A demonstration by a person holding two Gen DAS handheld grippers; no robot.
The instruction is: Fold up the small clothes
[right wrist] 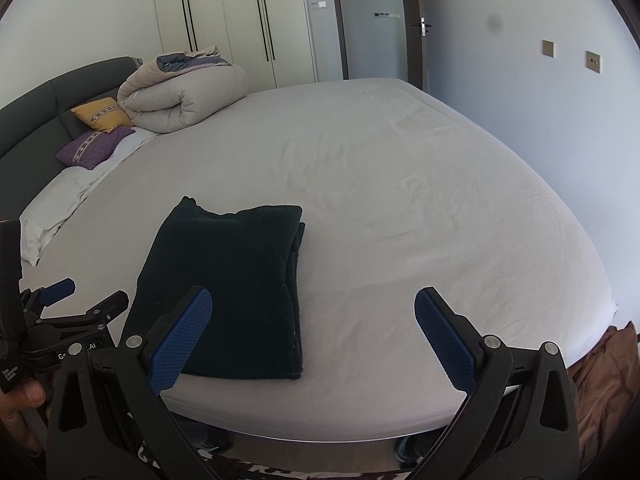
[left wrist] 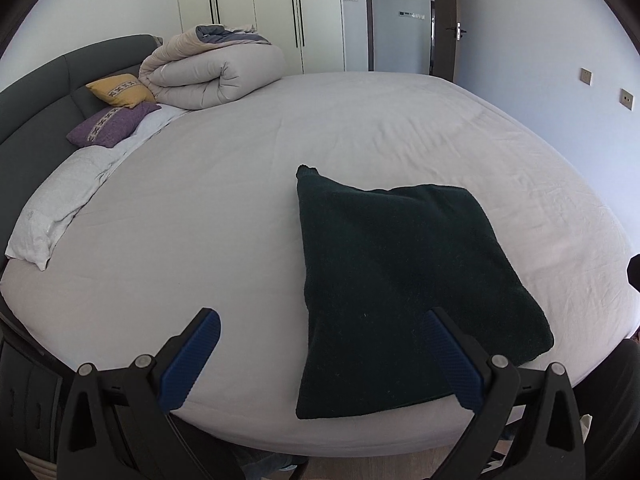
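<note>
A dark green garment (left wrist: 400, 280) lies folded into a flat rectangle near the front edge of the bed (left wrist: 240, 200). It also shows in the right wrist view (right wrist: 232, 288), with stacked layers along its right side. My left gripper (left wrist: 320, 320) is open and empty, held above the bed's front edge, its right finger over the garment's near part. My right gripper (right wrist: 312, 300) is open and empty, just right of the garment, its left finger over the garment's near corner. The left gripper also shows in the right wrist view (right wrist: 86, 294) at the far left.
A rolled beige duvet (left wrist: 212, 76), a yellow cushion (left wrist: 120, 90), a purple cushion (left wrist: 112, 124) and a white pillow (left wrist: 60, 204) lie along the dark headboard (left wrist: 40, 92) at the back left. Wardrobes (left wrist: 260, 8) and a door (left wrist: 400, 16) stand behind. Brown fabric (right wrist: 604, 380) lies beside the bed.
</note>
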